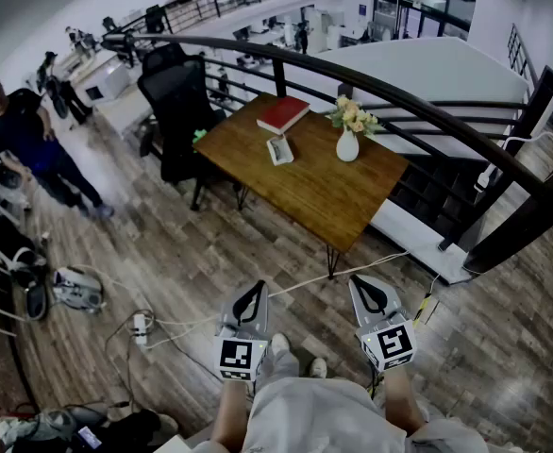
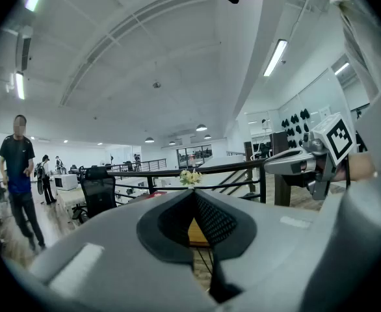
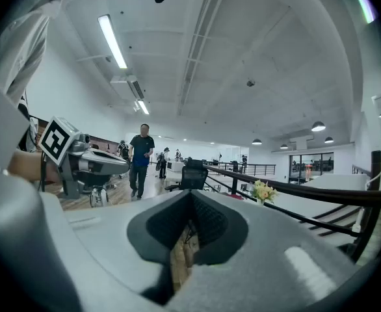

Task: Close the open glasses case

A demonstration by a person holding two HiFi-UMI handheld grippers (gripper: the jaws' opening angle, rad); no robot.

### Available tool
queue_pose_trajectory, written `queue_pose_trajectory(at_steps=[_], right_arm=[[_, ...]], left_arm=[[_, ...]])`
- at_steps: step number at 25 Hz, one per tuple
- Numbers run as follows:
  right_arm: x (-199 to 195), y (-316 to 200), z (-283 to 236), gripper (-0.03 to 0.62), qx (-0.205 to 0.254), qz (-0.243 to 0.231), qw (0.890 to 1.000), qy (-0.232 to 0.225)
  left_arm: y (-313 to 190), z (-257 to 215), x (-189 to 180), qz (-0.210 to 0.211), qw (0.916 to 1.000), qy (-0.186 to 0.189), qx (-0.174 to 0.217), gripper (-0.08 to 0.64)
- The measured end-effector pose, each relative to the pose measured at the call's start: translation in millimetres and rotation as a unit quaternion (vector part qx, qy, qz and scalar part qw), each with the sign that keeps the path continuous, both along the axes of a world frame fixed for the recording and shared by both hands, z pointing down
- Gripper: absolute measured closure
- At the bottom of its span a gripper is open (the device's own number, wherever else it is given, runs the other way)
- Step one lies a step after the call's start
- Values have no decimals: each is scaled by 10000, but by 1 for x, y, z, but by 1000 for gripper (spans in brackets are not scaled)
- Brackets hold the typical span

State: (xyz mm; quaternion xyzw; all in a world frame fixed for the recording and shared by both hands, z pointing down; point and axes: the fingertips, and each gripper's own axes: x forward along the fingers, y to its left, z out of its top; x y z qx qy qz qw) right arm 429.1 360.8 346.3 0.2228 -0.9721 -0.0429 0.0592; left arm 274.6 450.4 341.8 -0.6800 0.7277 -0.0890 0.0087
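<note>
Ahead, a rectangular glasses case lies open on the woodgrain table.

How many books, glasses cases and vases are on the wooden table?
Book: 1
Glasses case: 1
Vase: 1
Total: 3

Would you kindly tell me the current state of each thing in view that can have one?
left gripper: shut, empty.
right gripper: shut, empty.
glasses case: looks open, lying on the table.
red book: closed, lying flat.
vase: upright, holding flowers.
office chair: upright, unoccupied.
</note>
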Motion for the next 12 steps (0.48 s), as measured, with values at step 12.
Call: queue_pose_trajectory(at_steps=[12], right_arm=[[-28, -4, 0, 589, -13, -193, 9998, -32]], left_arm=[[-10, -5, -17, -89, 9999, -20, 84, 540]])
